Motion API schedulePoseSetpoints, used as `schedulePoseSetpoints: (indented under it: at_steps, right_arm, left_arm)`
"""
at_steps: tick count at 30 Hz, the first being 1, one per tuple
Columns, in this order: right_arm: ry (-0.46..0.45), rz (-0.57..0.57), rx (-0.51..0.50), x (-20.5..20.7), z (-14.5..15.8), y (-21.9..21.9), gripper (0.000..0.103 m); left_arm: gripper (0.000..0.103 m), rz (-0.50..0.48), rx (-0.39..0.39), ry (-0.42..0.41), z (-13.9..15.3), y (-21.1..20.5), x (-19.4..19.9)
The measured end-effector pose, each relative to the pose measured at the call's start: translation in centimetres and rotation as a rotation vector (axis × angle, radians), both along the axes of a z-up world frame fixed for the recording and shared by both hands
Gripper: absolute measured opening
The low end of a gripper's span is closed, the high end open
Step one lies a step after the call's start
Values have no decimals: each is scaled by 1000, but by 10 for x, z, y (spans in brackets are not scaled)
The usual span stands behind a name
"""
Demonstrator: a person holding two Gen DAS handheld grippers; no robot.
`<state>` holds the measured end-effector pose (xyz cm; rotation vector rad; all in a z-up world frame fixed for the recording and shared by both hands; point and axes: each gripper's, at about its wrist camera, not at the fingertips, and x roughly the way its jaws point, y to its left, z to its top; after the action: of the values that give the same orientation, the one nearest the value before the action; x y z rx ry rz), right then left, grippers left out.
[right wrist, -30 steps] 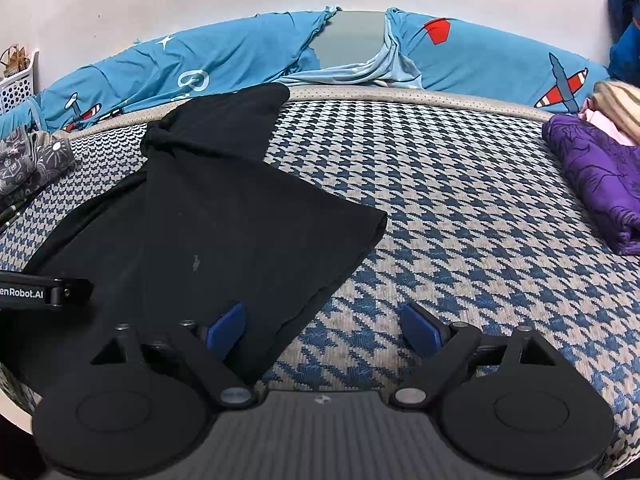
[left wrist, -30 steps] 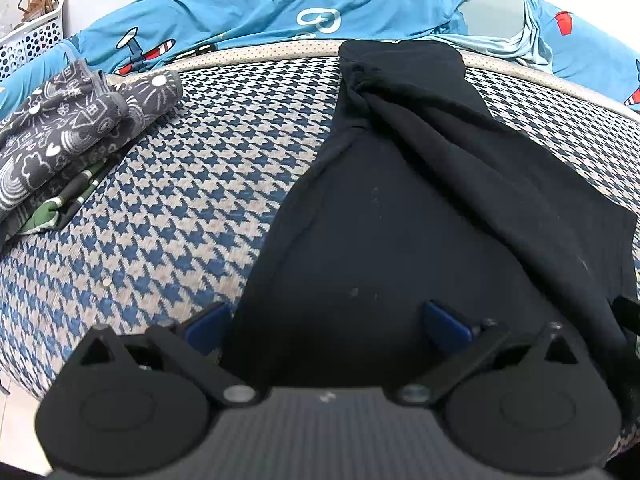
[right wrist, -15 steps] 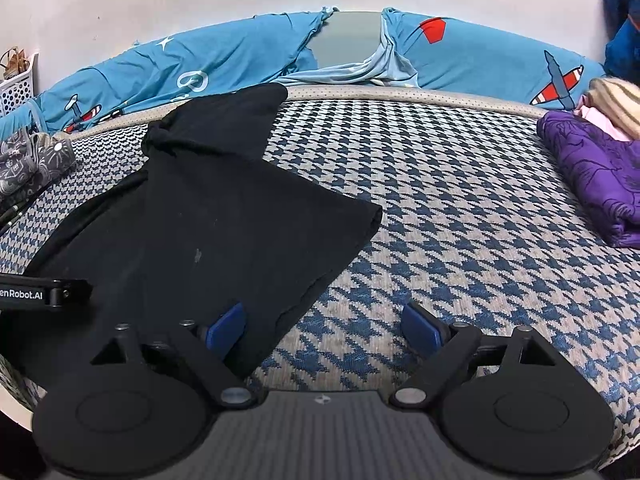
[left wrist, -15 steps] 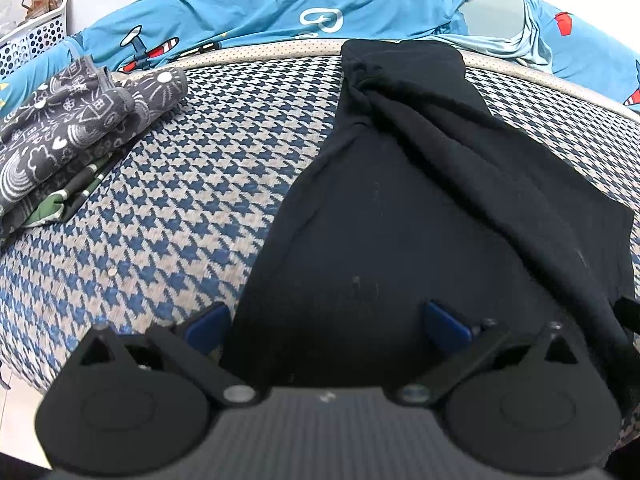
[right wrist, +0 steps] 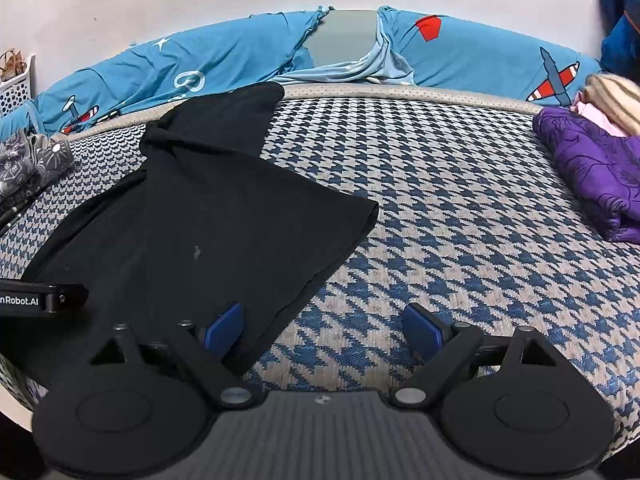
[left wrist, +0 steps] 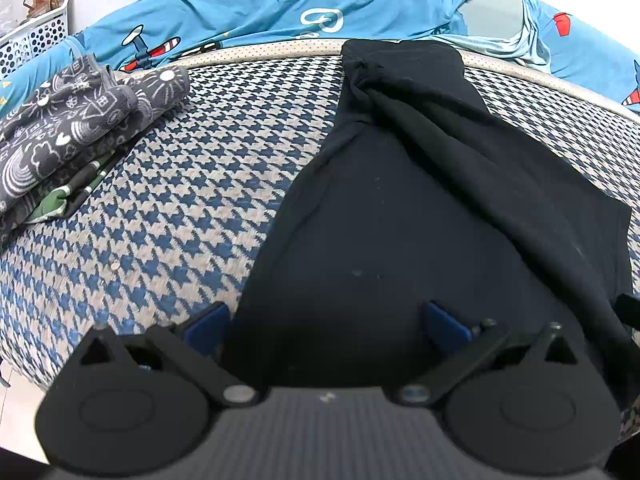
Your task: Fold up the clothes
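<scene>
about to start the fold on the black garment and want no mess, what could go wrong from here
The black garment is bunched near its far end and one side already lies doubled over, so folding now may lock in creases. The right gripper straddles only the garment's edge, jaws open, so a pinch may slip off. The left gripper may also catch the houndstooth cover.
</scene>
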<state>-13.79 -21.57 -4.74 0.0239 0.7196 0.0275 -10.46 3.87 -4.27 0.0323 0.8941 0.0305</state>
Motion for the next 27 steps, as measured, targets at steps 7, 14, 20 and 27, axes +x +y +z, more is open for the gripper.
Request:
schedulePoseSetpoints:
  at_steps: [7,14,20,27]
  right_arm:
    - [1,0,2,0,0,-1,87]
    - [1,0,6,0,1,-2,87]
    - [-1,-14,34,0,2,-5,87]
    - [-2,-46,82,2,5,-10,87]
  left_arm:
    - [103,0,0,0,0,0,-1]
    - [103,0,-3,5,1,0,-1]
    - [103,1,-5,7,1,0,-1]
    - [103,8,-10,6,3,0,-1]
